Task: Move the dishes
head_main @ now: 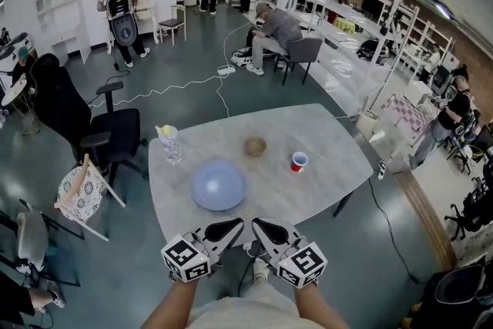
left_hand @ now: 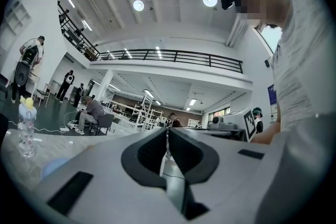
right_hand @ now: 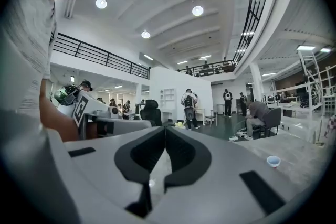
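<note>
A large pale-blue dish (head_main: 218, 185) lies on the grey table (head_main: 323, 189), just ahead of both grippers. Farther back stand a small wooden bowl (head_main: 255, 146) and a red cup (head_main: 299, 161). My left gripper (head_main: 228, 227) and right gripper (head_main: 264, 226) hover side by side over the table's near edge, tips pointing inward toward each other. Both are shut with nothing between the jaws. In the left gripper view the left gripper (left_hand: 167, 132) has its pads pressed together, and the right gripper (right_hand: 165, 129) looks the same in its own view, with the red cup (right_hand: 272, 161) off to its right.
A clear bottle (head_main: 169, 144) with a yellow top stands at the table's left side, also seen as the bottle (left_hand: 25, 128). A black office chair (head_main: 85, 119) and a folding chair (head_main: 81, 193) sit left of the table. People stand and sit farther back in the room.
</note>
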A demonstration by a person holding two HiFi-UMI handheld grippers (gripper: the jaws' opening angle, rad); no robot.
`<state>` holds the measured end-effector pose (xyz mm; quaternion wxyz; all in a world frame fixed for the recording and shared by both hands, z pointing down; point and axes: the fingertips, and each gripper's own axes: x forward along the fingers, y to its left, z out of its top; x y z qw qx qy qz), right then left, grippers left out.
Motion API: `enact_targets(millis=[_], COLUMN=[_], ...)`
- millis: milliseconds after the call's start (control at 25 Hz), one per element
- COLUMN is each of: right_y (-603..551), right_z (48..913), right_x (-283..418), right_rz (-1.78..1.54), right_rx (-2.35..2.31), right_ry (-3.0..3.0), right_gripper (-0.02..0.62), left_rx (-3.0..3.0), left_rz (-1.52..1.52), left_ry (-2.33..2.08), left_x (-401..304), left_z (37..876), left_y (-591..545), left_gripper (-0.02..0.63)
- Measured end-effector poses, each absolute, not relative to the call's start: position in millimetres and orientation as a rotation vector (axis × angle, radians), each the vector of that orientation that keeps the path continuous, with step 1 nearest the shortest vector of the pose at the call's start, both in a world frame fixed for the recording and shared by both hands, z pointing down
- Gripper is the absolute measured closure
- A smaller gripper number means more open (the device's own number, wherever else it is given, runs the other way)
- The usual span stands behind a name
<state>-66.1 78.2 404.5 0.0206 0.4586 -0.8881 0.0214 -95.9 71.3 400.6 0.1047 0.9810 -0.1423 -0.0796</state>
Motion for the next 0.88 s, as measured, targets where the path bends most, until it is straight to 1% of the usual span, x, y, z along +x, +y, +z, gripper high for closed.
enact_targets(millis=[280,880], right_y=[31.3,-78.4], right_z=[413.4,411.2], right_x=[-28.9,60.4], right_rz=[0.12,0.072], right_rx=[1.388,1.201], right_ry=[-2.767,-2.831], right_gripper=[0.577,0.576], left_rx=[2.872,2.867], left_rz=[-0.187,-0.153], left_ry=[-0.471,-0.626], left_x=[-62.5,33.4], left_z=[408.3,412.1], left_y=[26.4,-81.6], left_gripper=[0.581,0.581])
